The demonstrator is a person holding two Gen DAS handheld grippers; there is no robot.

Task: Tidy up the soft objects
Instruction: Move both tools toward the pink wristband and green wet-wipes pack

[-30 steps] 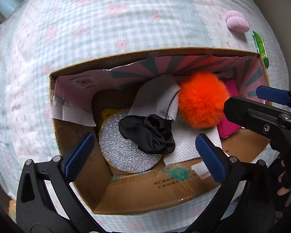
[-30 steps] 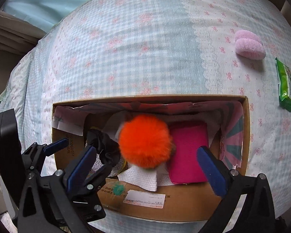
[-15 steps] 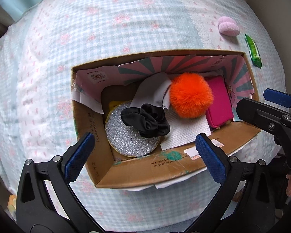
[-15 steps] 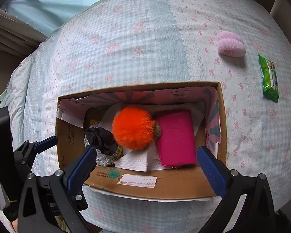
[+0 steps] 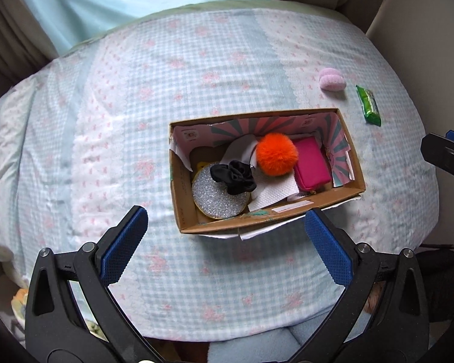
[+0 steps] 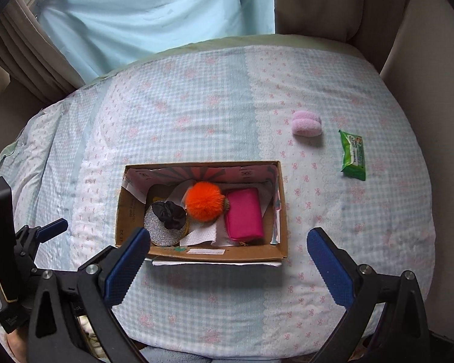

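- left gripper (image 5: 224, 239) fingers spread wide, empty, held above the bed (image 5: 112, 139), near side of the cardboard box (image 5: 269, 217)
- box contents, left to right: silver glitter disc (image 5: 215, 196) with black scrunchie (image 5: 234, 175) on top, white paper towel (image 5: 275, 193), orange pom-pom (image 5: 276, 154), pink pouch (image 5: 313, 165) at the right end
- right gripper (image 6: 227, 257) fingers also wide apart, nothing held, hovering over the box's near edge
- pink fluffy item (image 6: 306, 123) on the bed, right of and beyond the box
- green packet (image 6: 353, 155) just right of it, well apart from the box
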